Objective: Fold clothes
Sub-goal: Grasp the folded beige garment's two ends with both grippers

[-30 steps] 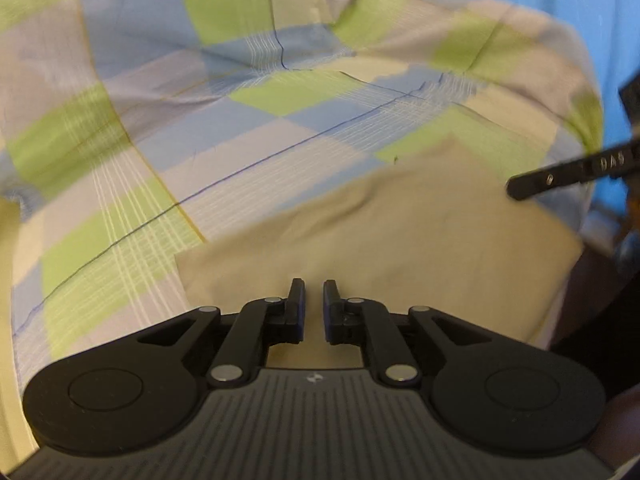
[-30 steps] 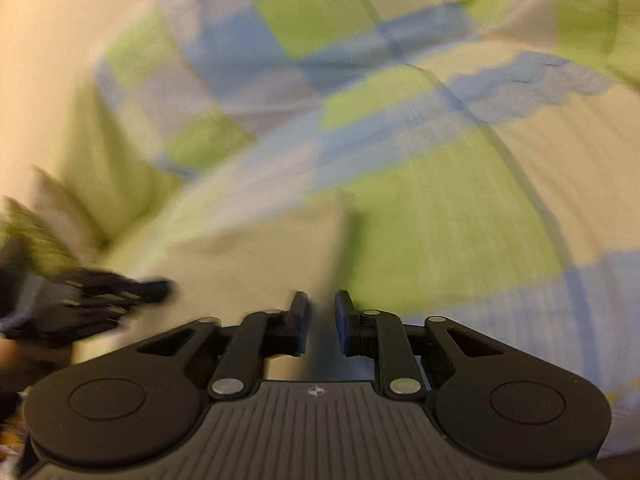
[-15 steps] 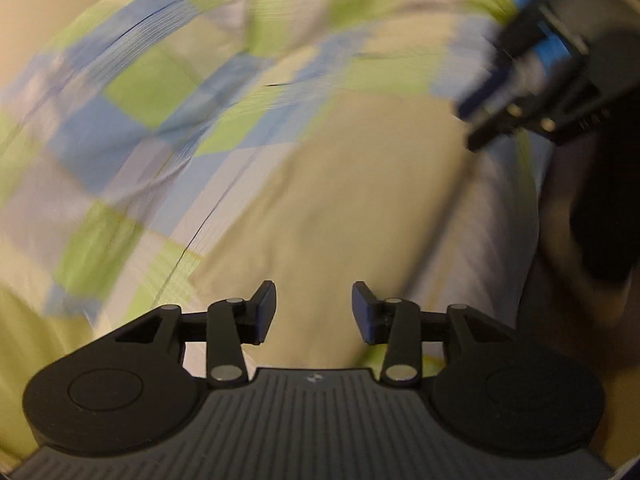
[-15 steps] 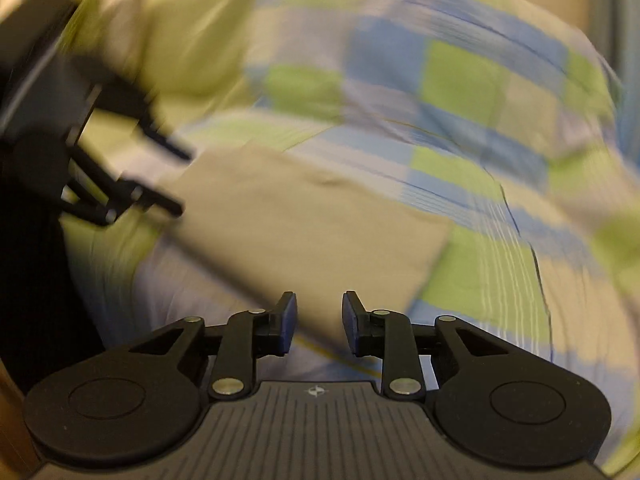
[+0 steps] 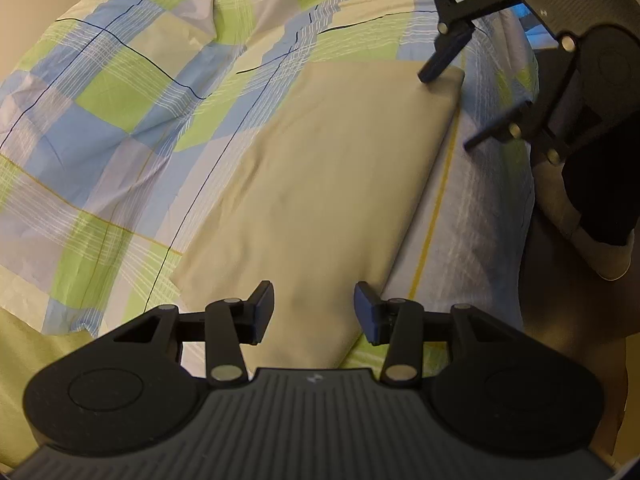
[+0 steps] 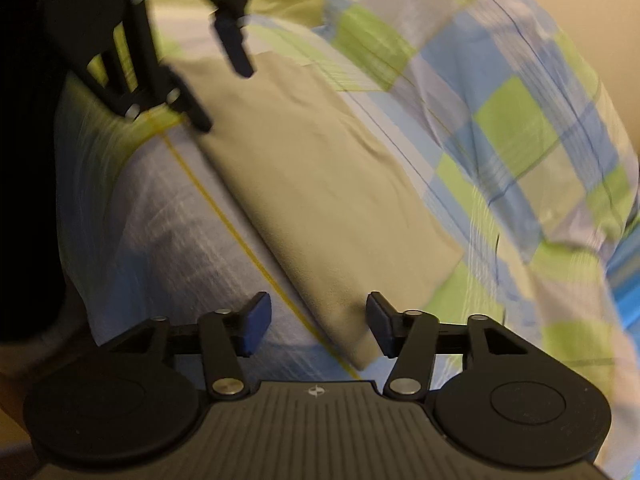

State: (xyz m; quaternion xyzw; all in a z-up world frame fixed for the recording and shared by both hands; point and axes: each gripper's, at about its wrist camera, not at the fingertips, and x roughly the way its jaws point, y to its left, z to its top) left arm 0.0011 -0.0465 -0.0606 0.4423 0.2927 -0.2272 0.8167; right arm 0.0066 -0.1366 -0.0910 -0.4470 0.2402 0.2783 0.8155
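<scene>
A beige folded cloth (image 5: pixel 332 196) lies as a long flat rectangle on the checked bedspread (image 5: pixel 120 92). My left gripper (image 5: pixel 314 312) stands open just above the cloth's near end, nothing between its fingers. At the cloth's far end the right gripper (image 5: pixel 446 104) hangs open, one fingertip over the far corner. In the right wrist view the same cloth (image 6: pixel 320 184) runs away from my open right gripper (image 6: pixel 318 320), whose jaws straddle its near corner. The left gripper (image 6: pixel 226 96) shows at the top left, open over the other end.
The bedspread (image 6: pixel 500 128) is rumpled in blue, green and cream squares beyond the cloth. The bed's edge drops away beside the cloth's long side, where a person's dark trouser leg (image 5: pixel 600 184) stands. A yellow-green sheet (image 5: pixel 24 364) shows at the lower left.
Both grippers went from shut to open and swung to opposite ends of the cloth. The cloth now lies flat and released on the bed.
</scene>
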